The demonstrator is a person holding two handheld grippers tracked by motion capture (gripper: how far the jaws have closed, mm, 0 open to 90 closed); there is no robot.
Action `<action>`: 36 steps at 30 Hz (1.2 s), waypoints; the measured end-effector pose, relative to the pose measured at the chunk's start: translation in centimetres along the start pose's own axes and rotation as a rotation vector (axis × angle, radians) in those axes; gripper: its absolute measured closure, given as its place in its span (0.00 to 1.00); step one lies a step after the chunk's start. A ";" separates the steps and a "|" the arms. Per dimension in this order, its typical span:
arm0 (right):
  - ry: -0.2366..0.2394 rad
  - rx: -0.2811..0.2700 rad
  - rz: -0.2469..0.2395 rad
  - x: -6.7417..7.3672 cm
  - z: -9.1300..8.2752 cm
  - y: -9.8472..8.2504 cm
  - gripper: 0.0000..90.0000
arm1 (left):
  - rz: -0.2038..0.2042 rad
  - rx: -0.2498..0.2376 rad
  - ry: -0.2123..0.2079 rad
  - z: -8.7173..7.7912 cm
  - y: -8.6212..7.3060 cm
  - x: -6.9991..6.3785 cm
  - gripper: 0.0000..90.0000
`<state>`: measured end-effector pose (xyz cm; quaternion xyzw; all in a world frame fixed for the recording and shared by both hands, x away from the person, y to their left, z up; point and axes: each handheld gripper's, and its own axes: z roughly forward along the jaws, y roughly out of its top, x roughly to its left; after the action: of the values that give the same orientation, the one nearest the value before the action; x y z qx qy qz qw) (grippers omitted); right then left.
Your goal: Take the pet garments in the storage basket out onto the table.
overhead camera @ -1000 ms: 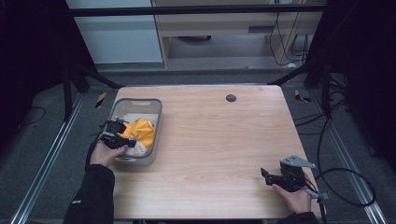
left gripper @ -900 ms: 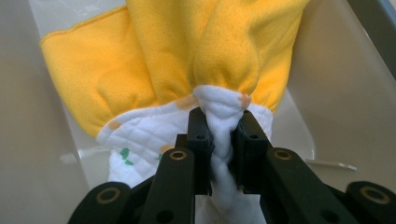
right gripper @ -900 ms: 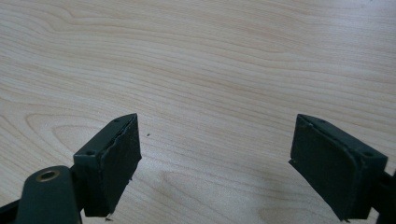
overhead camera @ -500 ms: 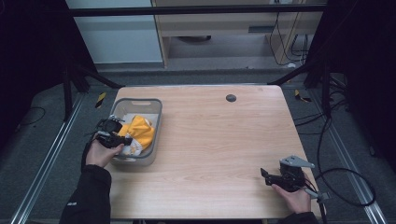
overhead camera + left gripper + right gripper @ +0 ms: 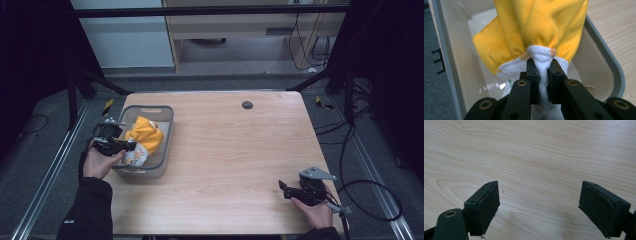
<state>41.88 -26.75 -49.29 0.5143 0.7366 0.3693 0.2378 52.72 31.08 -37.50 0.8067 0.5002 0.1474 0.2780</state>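
A yellow and white cloth (image 5: 144, 137) hangs bunched over the grey plastic bin (image 5: 165, 120) at the table's left side. My left gripper (image 5: 127, 146) is shut on the cloth's white edge (image 5: 541, 60), with the yellow folds (image 5: 541, 22) spilling beyond the jaws above the bin's pale floor (image 5: 486, 27). My right gripper (image 5: 282, 187) rests low near the table's front right corner, jaws wide apart, with bare wood (image 5: 539, 170) between its fingers (image 5: 486, 205).
The wooden table (image 5: 235, 150) carries a small dark round grommet (image 5: 247, 104) near its far edge. Cables (image 5: 370, 195) lie on the floor at the right. Metal frame rails (image 5: 50, 170) run along the left side.
My left gripper has drawn back toward the bin's left rim with the cloth in its jaws, pulling the cloth up and leftward. The right gripper has stayed in place.
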 end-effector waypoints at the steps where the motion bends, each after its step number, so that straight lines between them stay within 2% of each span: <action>1: 0.003 0.003 0.010 0.1 -0.1 0.0 0.18 | 0.007 -0.007 0.000 -0.3 0.1 -0.2 0.91; 13: -0.001 -0.003 -0.003 0.0 -0.1 0.0 0.18 | 0.048 -0.055 0.000 -3.4 1.4 -1.1 0.91; 22: -0.005 -0.021 -0.004 0.0 -0.3 0.1 0.18 | 0.103 -0.086 -0.013 -6.4 1.7 -2.4 0.91; 29: -0.011 -0.034 -0.013 0.0 -0.3 0.1 0.18 | 0.144 -0.104 -0.044 -7.9 1.7 -3.5 0.91; 36: -0.015 -0.037 -0.017 0.0 -0.3 0.1 0.18 | 0.193 -0.125 -0.069 -9.2 2.0 -5.2 0.91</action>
<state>41.66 -26.82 -49.01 0.5062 0.7322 0.3771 0.2558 47.01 28.51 -28.71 0.8369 0.4001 0.1766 0.3293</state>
